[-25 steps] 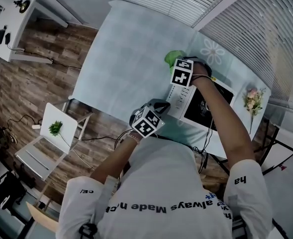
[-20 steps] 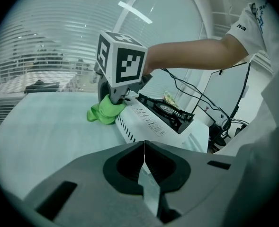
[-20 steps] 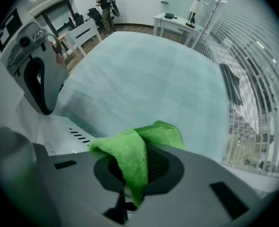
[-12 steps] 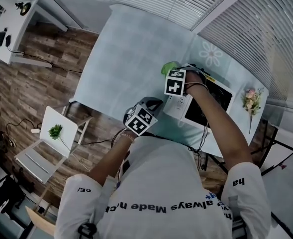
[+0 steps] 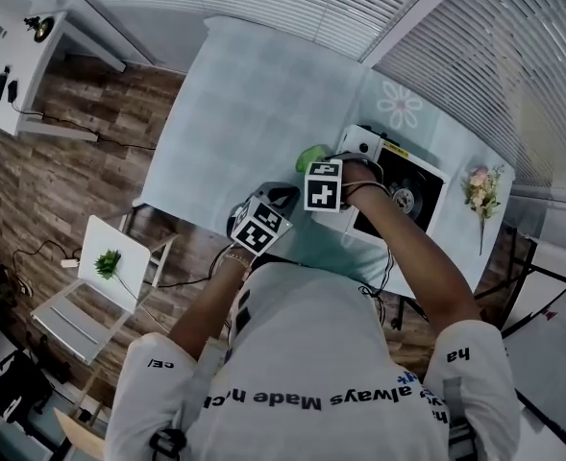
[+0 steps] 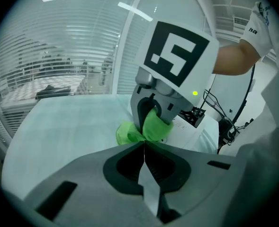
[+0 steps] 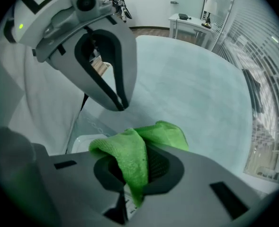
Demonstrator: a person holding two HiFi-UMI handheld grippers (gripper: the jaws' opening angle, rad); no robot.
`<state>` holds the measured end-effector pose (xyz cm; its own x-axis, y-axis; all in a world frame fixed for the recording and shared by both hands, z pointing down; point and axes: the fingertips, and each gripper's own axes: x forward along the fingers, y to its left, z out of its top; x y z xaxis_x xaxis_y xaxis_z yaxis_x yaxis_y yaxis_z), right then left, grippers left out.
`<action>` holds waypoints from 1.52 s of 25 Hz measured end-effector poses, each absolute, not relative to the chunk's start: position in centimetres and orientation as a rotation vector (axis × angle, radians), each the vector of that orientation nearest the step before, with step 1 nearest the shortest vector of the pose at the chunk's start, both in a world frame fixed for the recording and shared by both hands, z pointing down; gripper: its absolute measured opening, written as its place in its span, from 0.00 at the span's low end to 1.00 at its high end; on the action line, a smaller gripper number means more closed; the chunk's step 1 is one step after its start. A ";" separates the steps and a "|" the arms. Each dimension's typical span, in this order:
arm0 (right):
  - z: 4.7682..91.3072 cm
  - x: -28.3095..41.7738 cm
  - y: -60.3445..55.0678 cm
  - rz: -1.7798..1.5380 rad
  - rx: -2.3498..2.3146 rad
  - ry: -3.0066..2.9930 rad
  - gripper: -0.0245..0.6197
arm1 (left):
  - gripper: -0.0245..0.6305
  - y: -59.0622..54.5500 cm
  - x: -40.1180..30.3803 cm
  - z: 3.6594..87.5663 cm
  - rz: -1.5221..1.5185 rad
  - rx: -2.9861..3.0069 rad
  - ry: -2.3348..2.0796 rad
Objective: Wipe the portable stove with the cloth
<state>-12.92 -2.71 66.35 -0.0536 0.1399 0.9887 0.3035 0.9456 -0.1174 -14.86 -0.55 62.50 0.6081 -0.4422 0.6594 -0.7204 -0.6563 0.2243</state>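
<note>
- Right tool (image 7: 130,186) grips green cloth (image 7: 135,161) at portable stove's (image 5: 414,174) edge.
- Left tool (image 6: 144,151), clenched empty, just beside it.
- Flower sprig (image 5: 480,191) beyond stove, same desk (image 5: 249,104).

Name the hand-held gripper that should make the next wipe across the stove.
Right. The right hand-held gripper is shut on the green cloth at the edge of the stove. The left hand-held gripper is shut on nothing, off the stove near the table edge.

Crumpled green cloth (image 5: 311,157) — at the white portable stove (image 5: 419,182) edge.
</note>
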 end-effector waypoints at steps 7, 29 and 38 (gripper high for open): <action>66.2 -13.3 1.2 -0.111 -0.406 -1.633 0.08 | 0.06 -1.1 -16.6 62.8 0.807 2.341 -0.959; 47.4 -5.5 -1.6 0.383 0.785 -2.541 0.08 | 0.06 -5.2 -13.2 48.9 0.429 2.564 -1.100; 36.7 3.1 -1.5 0.179 1.358 -2.599 0.08 | 0.06 -3.9 -8.6 38.6 0.211 2.756 -1.079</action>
<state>3.05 -1.50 36.70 -0.5565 -0.7971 0.2344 -0.8217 0.5698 -0.0135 -8.59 -3.94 38.59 0.7277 -0.6579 0.1939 -0.6825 -0.7226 0.1097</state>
